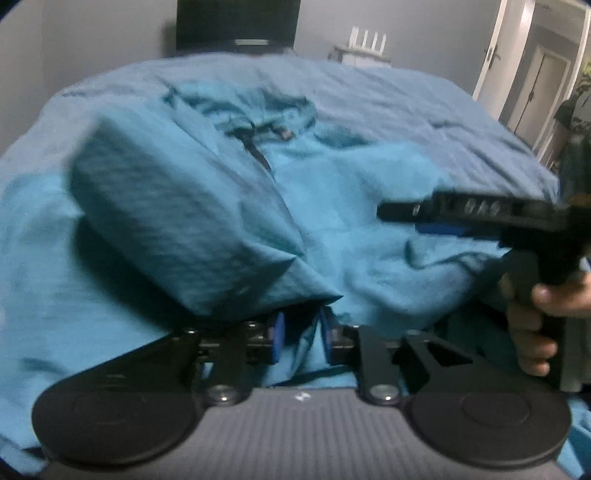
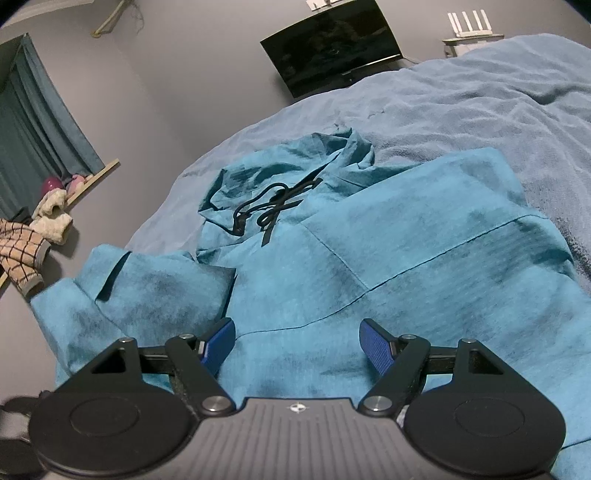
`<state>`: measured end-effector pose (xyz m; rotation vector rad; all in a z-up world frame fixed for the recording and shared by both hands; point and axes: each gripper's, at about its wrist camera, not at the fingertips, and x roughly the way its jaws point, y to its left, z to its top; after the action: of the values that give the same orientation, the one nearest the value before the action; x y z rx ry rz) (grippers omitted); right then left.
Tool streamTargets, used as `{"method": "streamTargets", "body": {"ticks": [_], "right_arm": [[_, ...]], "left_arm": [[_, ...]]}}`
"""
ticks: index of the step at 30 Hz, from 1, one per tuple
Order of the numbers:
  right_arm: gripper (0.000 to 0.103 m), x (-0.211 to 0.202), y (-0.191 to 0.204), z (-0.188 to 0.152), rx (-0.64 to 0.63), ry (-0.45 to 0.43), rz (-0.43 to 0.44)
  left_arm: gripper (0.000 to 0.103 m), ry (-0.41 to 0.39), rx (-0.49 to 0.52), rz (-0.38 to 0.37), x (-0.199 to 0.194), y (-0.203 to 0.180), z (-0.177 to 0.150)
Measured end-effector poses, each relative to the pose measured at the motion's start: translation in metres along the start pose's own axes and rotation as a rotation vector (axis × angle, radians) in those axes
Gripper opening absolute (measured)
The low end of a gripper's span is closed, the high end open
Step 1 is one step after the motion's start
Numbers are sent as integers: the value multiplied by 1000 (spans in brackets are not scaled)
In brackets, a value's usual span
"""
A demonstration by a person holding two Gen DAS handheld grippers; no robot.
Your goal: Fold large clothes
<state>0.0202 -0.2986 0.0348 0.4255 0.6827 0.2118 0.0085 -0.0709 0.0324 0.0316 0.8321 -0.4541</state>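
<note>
A teal hoodie [image 2: 332, 251] with a black drawstring [image 2: 273, 206] lies chest up on a blue-grey bedcover [image 2: 480, 103]. Its right sleeve [image 2: 443, 206] is folded across the chest. In the left wrist view the other sleeve [image 1: 177, 214] is draped over my left gripper [image 1: 302, 325], hiding its fingertips. Teal cloth hangs loosely in the gap between the blue pads [image 1: 277, 332], which stand apart. My right gripper [image 2: 297, 343] is open low over the hoodie's lower front, with nothing gripped. It also shows from the side as the right gripper [image 1: 391, 216], held by a hand [image 1: 535, 314].
A dark TV screen [image 2: 332, 48] hangs on the grey wall beyond the bed, with a white router [image 2: 471, 26] to its right. A teal curtain [image 2: 33, 129] and a shelf with plush items [image 2: 55, 206] are at left. White doors [image 1: 535, 81] stand at right.
</note>
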Motion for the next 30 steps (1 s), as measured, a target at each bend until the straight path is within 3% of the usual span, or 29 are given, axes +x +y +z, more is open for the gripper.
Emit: {"method": "streamTargets", "body": {"ticks": [2, 7, 11, 13, 18, 22, 25, 30], "right_arm": [[76, 0, 5, -1, -28, 0, -7], [76, -7, 18, -2, -93, -9, -12], [76, -14, 29, -3, -147, -15, -1], [76, -16, 38, -3, -188, -15, 7], [76, -23, 80, -7, -338, -16, 51], [76, -22, 119, -12, -461, -3, 99], [76, -15, 144, -18, -531, 18, 122], [76, -4, 177, -29, -616, 38, 126]], "left_arm": [[37, -47, -8, 18, -27, 7, 1], [38, -136, -61, 38, -75, 35, 6], [57, -226, -143, 97, -103, 69, 8], [58, -232, -185, 146, -109, 89, 6], [58, -139, -347, 274, -94, 139, -5], [58, 24, -478, 304, -66, 176, -18], [63, 114, -493, 347, -45, 187, -25], [64, 96, -504, 350, -47, 193, -23]]}}
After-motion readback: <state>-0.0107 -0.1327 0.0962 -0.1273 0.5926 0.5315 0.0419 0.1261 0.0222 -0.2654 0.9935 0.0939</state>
